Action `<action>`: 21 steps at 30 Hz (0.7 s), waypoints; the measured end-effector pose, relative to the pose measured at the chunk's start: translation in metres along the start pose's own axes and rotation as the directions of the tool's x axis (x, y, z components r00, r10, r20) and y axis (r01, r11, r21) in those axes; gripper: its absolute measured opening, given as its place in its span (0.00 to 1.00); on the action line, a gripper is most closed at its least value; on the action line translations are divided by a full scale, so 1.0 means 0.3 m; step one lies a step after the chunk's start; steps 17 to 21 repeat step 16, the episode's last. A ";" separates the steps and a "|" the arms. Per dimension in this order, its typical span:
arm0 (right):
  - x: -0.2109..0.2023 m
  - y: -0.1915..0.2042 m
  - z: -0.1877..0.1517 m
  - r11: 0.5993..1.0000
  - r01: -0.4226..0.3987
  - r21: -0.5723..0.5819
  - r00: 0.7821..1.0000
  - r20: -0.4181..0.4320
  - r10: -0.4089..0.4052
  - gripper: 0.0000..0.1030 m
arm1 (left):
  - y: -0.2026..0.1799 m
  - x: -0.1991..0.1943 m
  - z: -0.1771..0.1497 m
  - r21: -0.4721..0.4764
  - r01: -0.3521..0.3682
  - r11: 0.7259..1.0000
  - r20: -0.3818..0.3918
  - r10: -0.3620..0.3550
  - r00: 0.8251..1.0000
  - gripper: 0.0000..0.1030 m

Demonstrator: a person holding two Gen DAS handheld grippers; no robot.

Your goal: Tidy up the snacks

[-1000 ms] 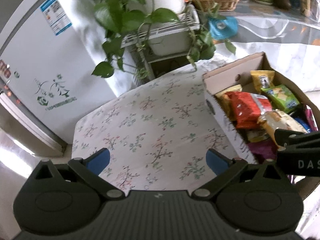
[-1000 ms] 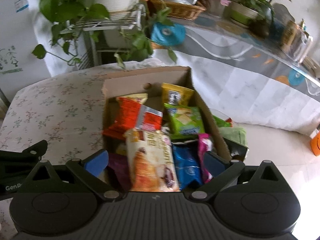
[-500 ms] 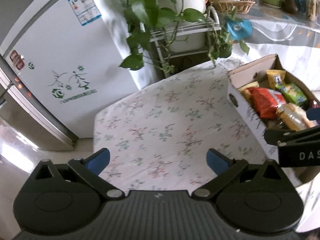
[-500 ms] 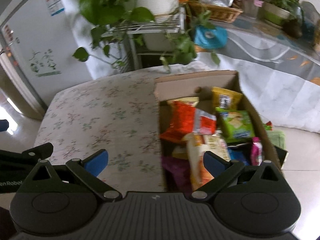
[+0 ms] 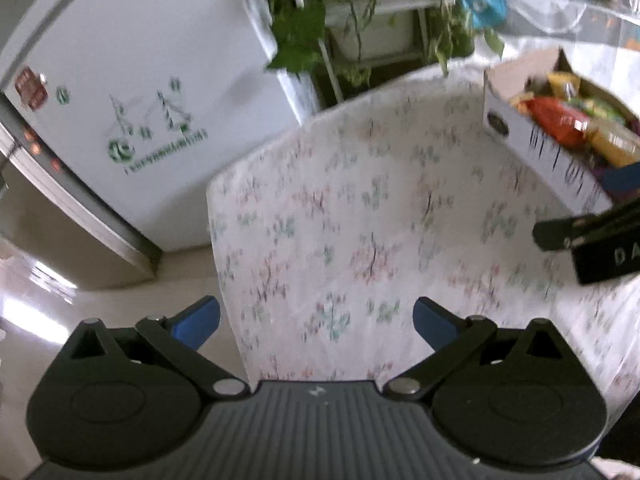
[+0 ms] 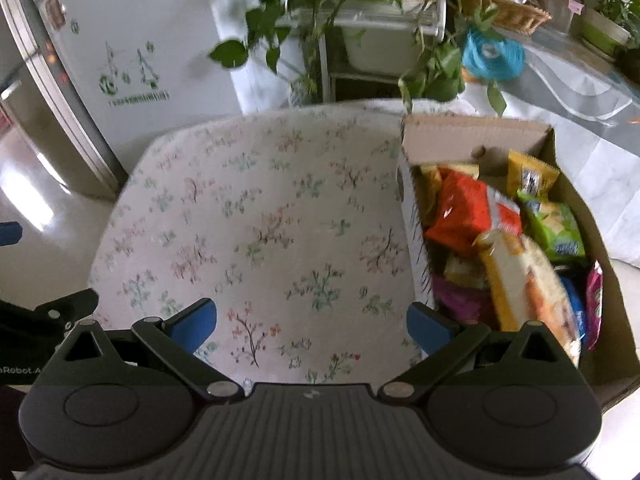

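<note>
Both the left hand-held gripper (image 5: 316,320) and right hand-held gripper (image 6: 312,320) hang spread wide over the floral tabletop (image 6: 260,220), holding nothing. The snacks (image 6: 500,232) sit piled in the cardboard box (image 6: 472,136) on the tabletop's right side

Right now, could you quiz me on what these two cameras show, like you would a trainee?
1. True or false: the left gripper holds a snack.
2. Where do the snacks sit? A) on the flowered cloth B) in the cardboard box C) in the wicker basket
3. Fill in: the orange-red packet lies beside a ____ packet on its right in the right wrist view.

Key: 1 false, both grippers, right gripper too, are open and hold nothing. 2 B. 3 green.
</note>
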State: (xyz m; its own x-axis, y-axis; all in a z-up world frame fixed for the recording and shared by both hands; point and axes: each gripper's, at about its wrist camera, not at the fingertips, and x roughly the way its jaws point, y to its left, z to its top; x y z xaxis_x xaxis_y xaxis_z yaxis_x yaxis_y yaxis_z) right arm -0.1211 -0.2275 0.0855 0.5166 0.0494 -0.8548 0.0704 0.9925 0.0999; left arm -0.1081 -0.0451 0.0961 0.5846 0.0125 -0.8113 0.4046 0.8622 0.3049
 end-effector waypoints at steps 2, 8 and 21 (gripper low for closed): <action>0.030 0.013 -0.014 0.999 0.032 -0.005 0.999 -0.025 -0.032 1.00 | 0.020 0.036 -0.034 -0.025 0.027 0.999 -0.023 -0.027 0.999 0.99; 0.126 0.056 -0.074 0.992 0.120 0.027 0.990 -0.076 -0.117 1.00 | 0.067 0.119 -0.096 -0.107 0.092 0.990 -0.053 -0.098 0.994 0.99; 0.264 0.119 -0.132 0.988 0.150 0.025 0.987 -0.067 -0.148 1.00 | 0.116 0.151 -0.118 -0.161 0.144 0.977 -0.048 -0.153 0.987 0.99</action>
